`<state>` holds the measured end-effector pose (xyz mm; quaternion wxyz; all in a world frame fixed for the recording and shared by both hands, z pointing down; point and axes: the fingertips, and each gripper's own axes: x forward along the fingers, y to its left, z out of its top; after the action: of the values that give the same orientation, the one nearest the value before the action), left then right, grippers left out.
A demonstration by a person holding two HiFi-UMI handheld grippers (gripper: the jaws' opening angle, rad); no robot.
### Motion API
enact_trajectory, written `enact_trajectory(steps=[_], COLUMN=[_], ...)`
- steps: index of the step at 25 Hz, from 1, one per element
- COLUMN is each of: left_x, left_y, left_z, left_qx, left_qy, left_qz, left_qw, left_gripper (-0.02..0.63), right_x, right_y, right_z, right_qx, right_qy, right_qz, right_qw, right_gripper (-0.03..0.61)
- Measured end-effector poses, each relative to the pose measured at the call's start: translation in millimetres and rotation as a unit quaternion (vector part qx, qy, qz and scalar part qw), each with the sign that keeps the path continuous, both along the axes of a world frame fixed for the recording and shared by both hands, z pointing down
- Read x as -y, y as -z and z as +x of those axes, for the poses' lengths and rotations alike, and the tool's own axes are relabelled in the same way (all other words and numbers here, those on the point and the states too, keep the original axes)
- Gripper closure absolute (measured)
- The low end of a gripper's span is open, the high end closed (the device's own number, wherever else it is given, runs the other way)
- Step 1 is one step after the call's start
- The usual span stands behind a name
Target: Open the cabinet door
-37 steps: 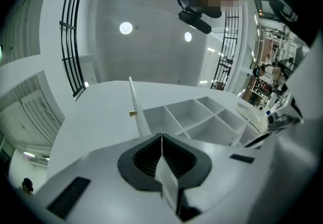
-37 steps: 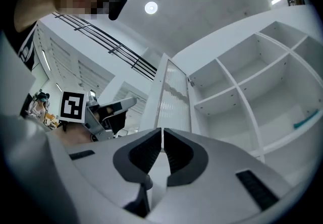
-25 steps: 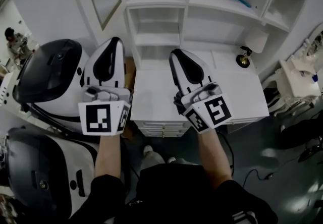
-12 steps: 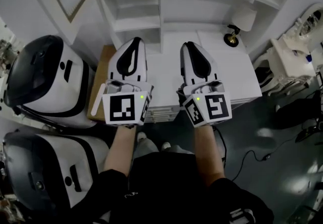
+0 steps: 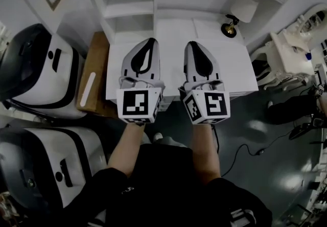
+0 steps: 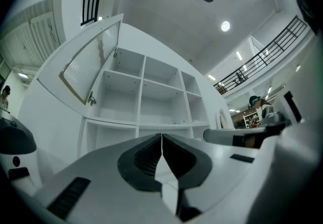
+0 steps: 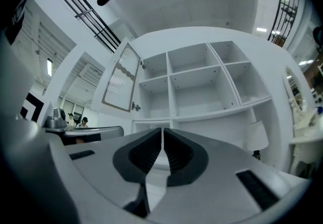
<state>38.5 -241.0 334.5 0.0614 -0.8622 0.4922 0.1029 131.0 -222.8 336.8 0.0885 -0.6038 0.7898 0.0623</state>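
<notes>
Already the cabinet door [image 6: 86, 64] stands swung wide at the upper left of the white shelf unit [image 7: 194, 87], well apart from both my grippers, so I judge the opening done and the remaining danger to be careless motion. My left gripper [image 6: 161, 137] and right gripper [image 7: 162, 134] are each pressed together on nothing, low over the desk top [image 5: 168, 31]. A sloppy lift on the left could clip the door's free edge and swing it back, and a drift to the right could tip the small lamp [image 5: 236, 16].
</notes>
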Motion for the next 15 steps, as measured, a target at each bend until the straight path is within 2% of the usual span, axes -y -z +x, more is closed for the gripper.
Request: enact_trajectory(steps=[8, 15], left_x=[5.3, 5.3], left_y=[-24.9, -30.5], left_z=[21.2, 28.8], left_qx=[0.014, 0.019], left_qy=[-0.008, -0.018], left_qz=[-0.027, -0.032], left_qw=[0.9995, 0.9991], left_gripper=[0.595, 0.595], right_x=[9.5, 11.6], right_y=[-23.6, -34.6], right_z=[3.5, 4.0], right_qx=[-0.024, -0.026], right_qy=[-0.006, -0.004], right_qz=[-0.032, -0.042], right_qw=[0.999, 0.999], right_gripper=[0.561, 0.561])
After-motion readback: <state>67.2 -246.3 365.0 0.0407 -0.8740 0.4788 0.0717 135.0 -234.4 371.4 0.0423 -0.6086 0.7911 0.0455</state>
